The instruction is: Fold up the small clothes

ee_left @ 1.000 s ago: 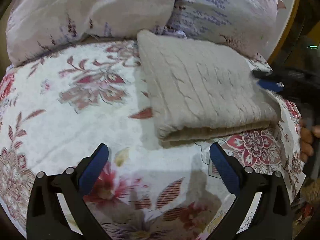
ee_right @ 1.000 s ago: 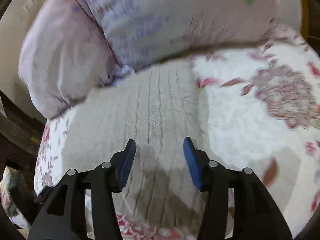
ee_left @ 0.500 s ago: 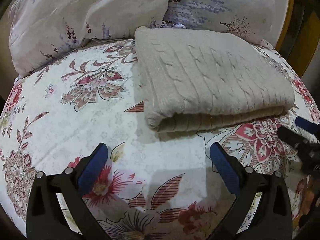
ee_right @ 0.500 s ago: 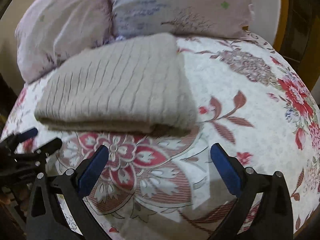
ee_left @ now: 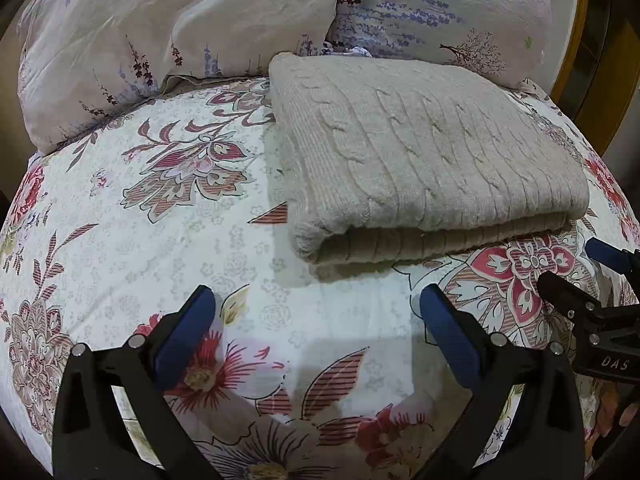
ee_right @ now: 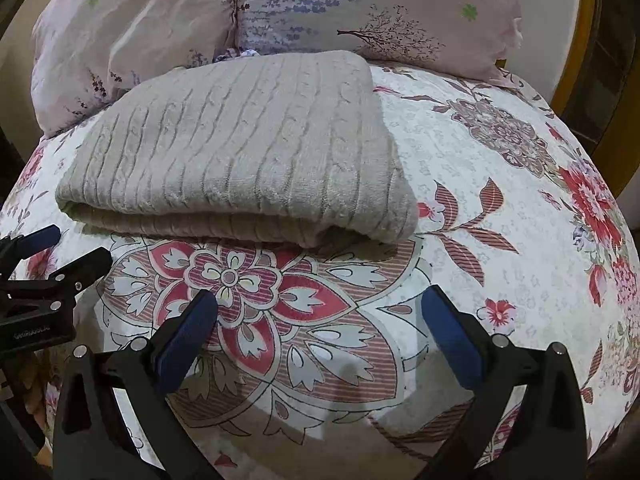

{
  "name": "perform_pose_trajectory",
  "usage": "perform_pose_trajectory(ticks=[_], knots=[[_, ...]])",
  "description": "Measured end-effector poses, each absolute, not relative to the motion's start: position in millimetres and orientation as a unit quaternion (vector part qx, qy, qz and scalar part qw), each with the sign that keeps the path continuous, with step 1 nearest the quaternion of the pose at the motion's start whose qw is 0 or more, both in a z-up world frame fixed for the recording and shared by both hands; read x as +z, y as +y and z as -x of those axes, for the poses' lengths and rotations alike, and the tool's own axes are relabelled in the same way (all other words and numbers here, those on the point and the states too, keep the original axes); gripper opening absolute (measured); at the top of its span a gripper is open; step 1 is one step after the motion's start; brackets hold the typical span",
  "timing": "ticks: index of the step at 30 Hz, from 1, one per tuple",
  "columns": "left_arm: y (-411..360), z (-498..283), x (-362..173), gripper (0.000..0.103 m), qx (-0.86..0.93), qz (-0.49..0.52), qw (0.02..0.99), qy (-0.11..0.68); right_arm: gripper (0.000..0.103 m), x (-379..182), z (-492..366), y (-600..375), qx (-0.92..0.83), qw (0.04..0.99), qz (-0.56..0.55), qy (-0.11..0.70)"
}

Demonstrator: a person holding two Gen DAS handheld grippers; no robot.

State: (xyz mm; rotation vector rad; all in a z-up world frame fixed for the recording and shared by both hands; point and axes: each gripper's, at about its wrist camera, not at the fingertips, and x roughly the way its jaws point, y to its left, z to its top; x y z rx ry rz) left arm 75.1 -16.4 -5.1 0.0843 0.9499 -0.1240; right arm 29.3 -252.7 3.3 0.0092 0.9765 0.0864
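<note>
A beige cable-knit sweater lies folded into a neat rectangle on the floral bedspread, its far edge against the pillows. It also shows in the right wrist view. My left gripper is open and empty, a short way in front of the sweater's folded edge. My right gripper is open and empty, also in front of the sweater and apart from it. Each gripper appears at the edge of the other's view: the right one and the left one.
Two pale floral pillows lean at the head of the bed behind the sweater. A wooden frame stands at the far right. The bedspread slopes away to the right of the sweater.
My right gripper has drawn back off the sweater and opened wide. Both grippers have pulled back toward the near side of the bed. The sweater lies still.
</note>
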Motion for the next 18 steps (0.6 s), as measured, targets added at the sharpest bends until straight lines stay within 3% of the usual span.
perform_pose_trajectory(ticks=[18], knots=[[-16.6, -75.3, -5.3, 0.101, -0.059, -0.040, 0.887, 0.457, 0.102, 3.9, -28.2, -249.3, 0.046, 0.883, -0.001, 0.468]])
